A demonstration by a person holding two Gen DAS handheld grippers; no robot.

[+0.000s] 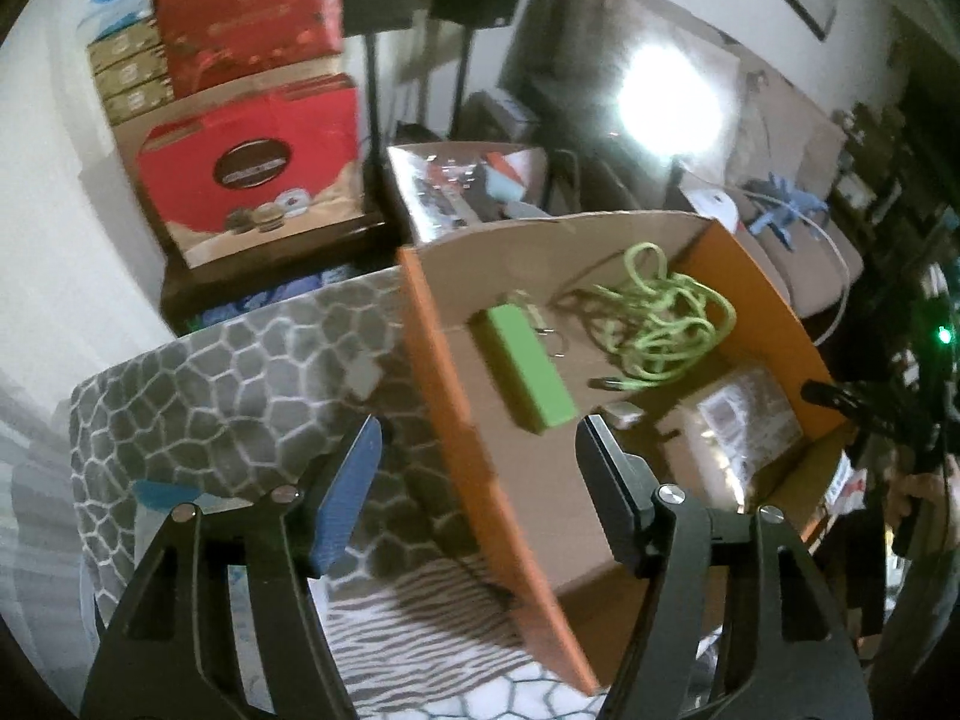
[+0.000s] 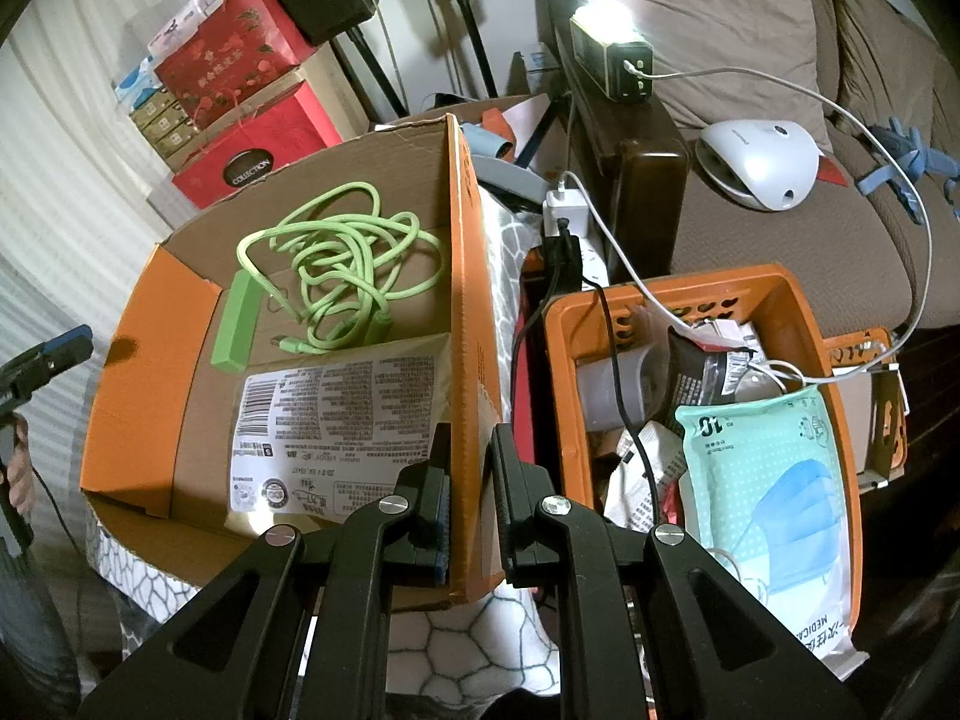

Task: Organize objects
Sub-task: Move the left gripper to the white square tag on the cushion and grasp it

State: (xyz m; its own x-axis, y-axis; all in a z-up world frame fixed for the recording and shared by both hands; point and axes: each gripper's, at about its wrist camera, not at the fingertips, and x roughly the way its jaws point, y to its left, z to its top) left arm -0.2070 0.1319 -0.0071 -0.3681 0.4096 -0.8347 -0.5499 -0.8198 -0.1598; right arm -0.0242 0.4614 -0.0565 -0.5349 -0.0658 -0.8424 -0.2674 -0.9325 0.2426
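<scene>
In the right wrist view, the open cardboard box with orange outer walls [image 2: 120, 396] fills the left and centre of the frame and already holds three things: a slim light-green rectangular block [image 2: 235, 324] at centre left, a tangled light-green cable [image 2: 336, 264] above and to its right, and a flat pale packet with a printed label and barcode [image 2: 336, 420] lying on the box floor at lower centre. To the right of the box, the orange perforated plastic basket [image 2: 804, 324] is still crowded: a mint-green pack of face masks [image 2: 774, 480] at lower right, dark and white sachets, a grey container and loose cables. By my reading the sorting is partly done, with most of the basket left to go through (which items belong where I cannot tell).

The left gripper [image 1: 480, 480], seen at the bottom of the left wrist view, stands wide apart with nothing between its fingers; it hangs above the near orange wall of the box, over the grey-and-white honeycomb-patterned cloth [image 1: 210, 372] at the left, and the green block lies beyond it, apart from the pads.

The right gripper [image 2: 471, 480], at the bottom centre of its own view, is clamped tight on the right-hand wall of the box, one finger inside and one outside, steadying it.
</scene>
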